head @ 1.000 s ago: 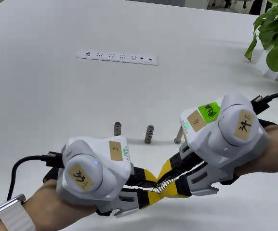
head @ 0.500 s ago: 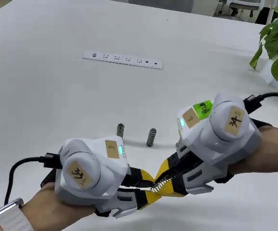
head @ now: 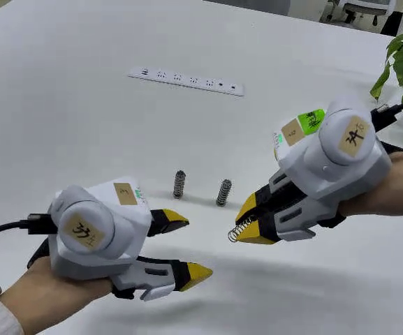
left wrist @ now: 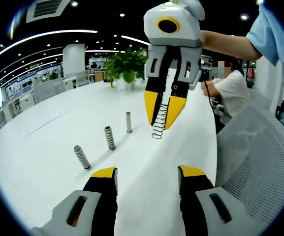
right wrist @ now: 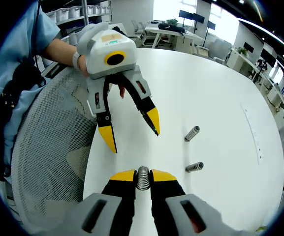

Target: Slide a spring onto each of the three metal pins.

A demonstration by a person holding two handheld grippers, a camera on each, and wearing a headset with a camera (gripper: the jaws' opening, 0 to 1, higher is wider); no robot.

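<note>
In the head view my left gripper (head: 186, 246), a white housing with black yellow-tipped jaws, hangs over the near edge of the white tabletop (head: 61, 105), jaws spread wide with nothing between them. My right gripper (head: 248, 225), the same make, is clamped on a small silver coil spring (head: 238, 229) whose free end pokes out past the tips, clear of the surface. Further in from the near edge, toward the middle of the tabletop, one short grey sprung pin (head: 179, 183) stands upright with a second sprung pin (head: 224, 192) just beside it, each wearing a spring, and a long white power strip (head: 186, 81) lies toward the far edge. In the left gripper view the third one, a slim grey metal bare pin (left wrist: 129, 122), stands in line with those two; the right gripper holds the coil spring near it, off to one side and not touching. In the right gripper view my own jaws are pinched shut on the coil, seen end-on, and the left gripper faces me open-jawed. As I read it, two of three are done: what is left is lining this last spring over the bare pin and sliding it down
</note>
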